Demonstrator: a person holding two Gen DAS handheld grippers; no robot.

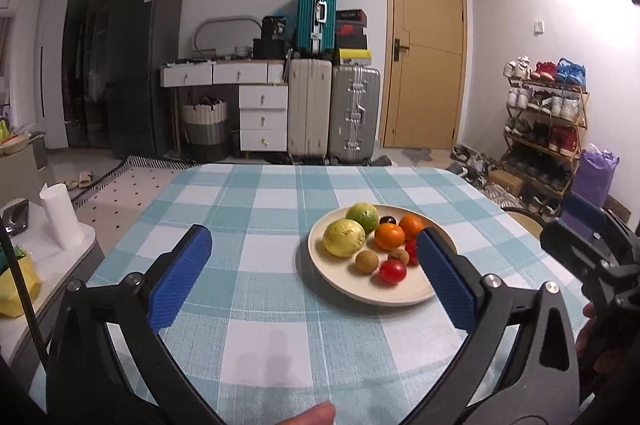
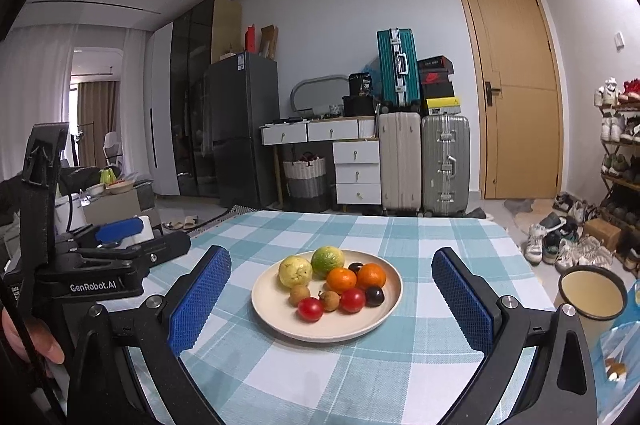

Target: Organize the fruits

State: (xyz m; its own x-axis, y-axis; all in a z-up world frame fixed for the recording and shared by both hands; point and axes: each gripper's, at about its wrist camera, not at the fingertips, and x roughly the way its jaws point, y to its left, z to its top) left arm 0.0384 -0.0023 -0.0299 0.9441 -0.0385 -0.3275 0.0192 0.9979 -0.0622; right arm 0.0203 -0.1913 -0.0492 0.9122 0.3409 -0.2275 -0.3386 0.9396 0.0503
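Observation:
A cream plate (image 1: 340, 279) (image 2: 272, 321) sits on the checked tablecloth and holds the fruits: a yellow guava (image 1: 343, 237) (image 2: 295, 271), a green citrus (image 1: 362, 216) (image 2: 327, 261), two oranges (image 1: 389, 236) (image 2: 341, 280), red tomatoes (image 1: 392, 271) (image 2: 310, 308), brown longans (image 1: 366, 262) (image 2: 299, 295) and dark plums (image 2: 375, 296). My left gripper (image 1: 314, 257) is open and empty, left of the plate, its right finger overlapping the plate's right side. My right gripper (image 2: 332, 281) is open and empty, its fingers framing the plate from the near side.
The table (image 1: 260, 193) carries a blue and white checked cloth. A round stool (image 2: 592, 291) stands at the right. A side table with a paper roll (image 1: 60, 221) is at the left. Suitcases, drawers and a shoe rack stand behind.

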